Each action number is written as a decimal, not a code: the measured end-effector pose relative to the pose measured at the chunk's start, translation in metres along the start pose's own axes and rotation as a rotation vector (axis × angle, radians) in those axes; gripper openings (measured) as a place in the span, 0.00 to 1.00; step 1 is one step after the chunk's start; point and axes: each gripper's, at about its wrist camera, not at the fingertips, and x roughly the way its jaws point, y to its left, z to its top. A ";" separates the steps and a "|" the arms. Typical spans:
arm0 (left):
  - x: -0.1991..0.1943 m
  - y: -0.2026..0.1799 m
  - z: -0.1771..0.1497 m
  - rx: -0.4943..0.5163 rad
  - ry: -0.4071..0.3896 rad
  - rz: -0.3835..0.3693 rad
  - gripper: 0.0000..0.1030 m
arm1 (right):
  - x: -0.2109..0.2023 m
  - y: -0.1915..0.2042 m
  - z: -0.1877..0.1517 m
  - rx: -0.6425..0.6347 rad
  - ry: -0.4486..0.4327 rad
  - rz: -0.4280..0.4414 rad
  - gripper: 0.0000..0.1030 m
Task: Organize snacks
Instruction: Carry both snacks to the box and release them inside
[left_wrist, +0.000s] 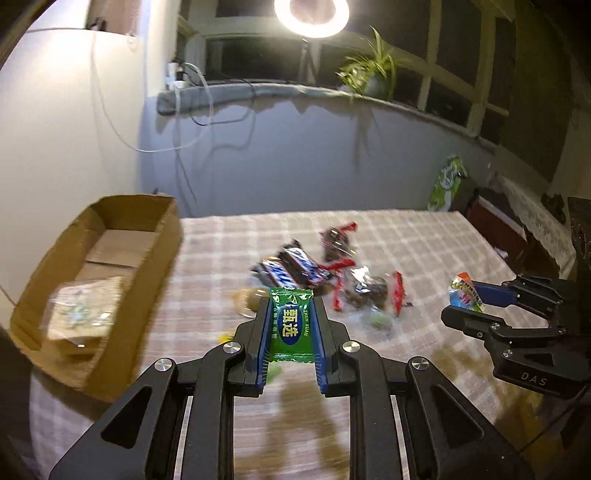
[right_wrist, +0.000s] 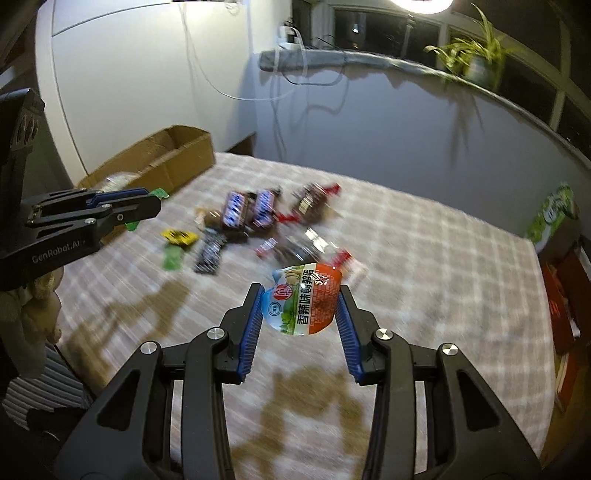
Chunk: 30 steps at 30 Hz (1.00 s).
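My left gripper (left_wrist: 291, 306) is shut on a green candy wrapper (left_wrist: 290, 326), lifted above the checked tablecloth (left_wrist: 229, 243). My right gripper (right_wrist: 301, 293) is shut on a round orange, white and blue snack pack (right_wrist: 304, 304), also held off the table. Each gripper shows in the other view: the right gripper (left_wrist: 458, 301) with its snack pack (left_wrist: 466, 295) at the right, the left gripper (right_wrist: 157, 203) at the left with the green wrapper (right_wrist: 159, 192) poking out. A pile of snacks (left_wrist: 314, 273) lies mid-table: chocolate bars (right_wrist: 249, 208), red-ended packets (left_wrist: 338, 240), a yellow candy (right_wrist: 179, 236).
An open cardboard box (left_wrist: 122, 236) stands at the table's left edge with a clear bag of snacks (left_wrist: 83, 314) inside. A green bag (left_wrist: 447, 182) leans beyond the far right corner. A wall and a sill with a potted plant (left_wrist: 369, 72) lie behind the table.
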 end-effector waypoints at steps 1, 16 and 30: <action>-0.003 0.005 0.001 -0.007 -0.006 0.007 0.18 | 0.001 0.004 0.004 -0.007 -0.005 0.005 0.40; -0.030 0.095 0.000 -0.130 -0.065 0.142 0.18 | 0.038 0.080 0.084 -0.138 -0.059 0.120 0.40; -0.030 0.149 -0.016 -0.217 -0.059 0.209 0.18 | 0.092 0.150 0.149 -0.225 -0.067 0.212 0.40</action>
